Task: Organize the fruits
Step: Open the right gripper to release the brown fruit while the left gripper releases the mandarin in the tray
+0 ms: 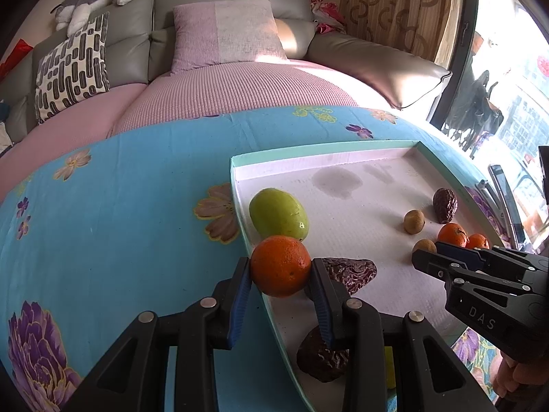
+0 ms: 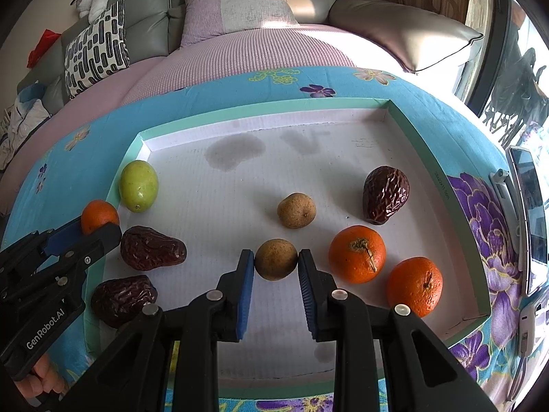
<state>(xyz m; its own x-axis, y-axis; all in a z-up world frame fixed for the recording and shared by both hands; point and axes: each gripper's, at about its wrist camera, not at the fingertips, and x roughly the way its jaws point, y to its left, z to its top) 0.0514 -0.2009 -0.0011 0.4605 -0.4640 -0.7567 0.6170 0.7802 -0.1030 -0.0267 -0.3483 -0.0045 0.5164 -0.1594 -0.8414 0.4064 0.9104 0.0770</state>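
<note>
While the left gripper [image 1: 280,267] pinches a mandarin [image 1: 280,265] between its blue pads right over the left rim of the shallow tray [image 2: 405,116], the right gripper [image 2: 276,264] brackets a brown longan [image 2: 276,263] on the tray floor, pads touching or just beside it, I cannot tell which. Two more mandarins [image 2: 357,253], another longan [image 2: 296,210], three wrinkled dates [image 2: 386,194] and a green fruit [image 2: 139,185] sit inside.
</note>
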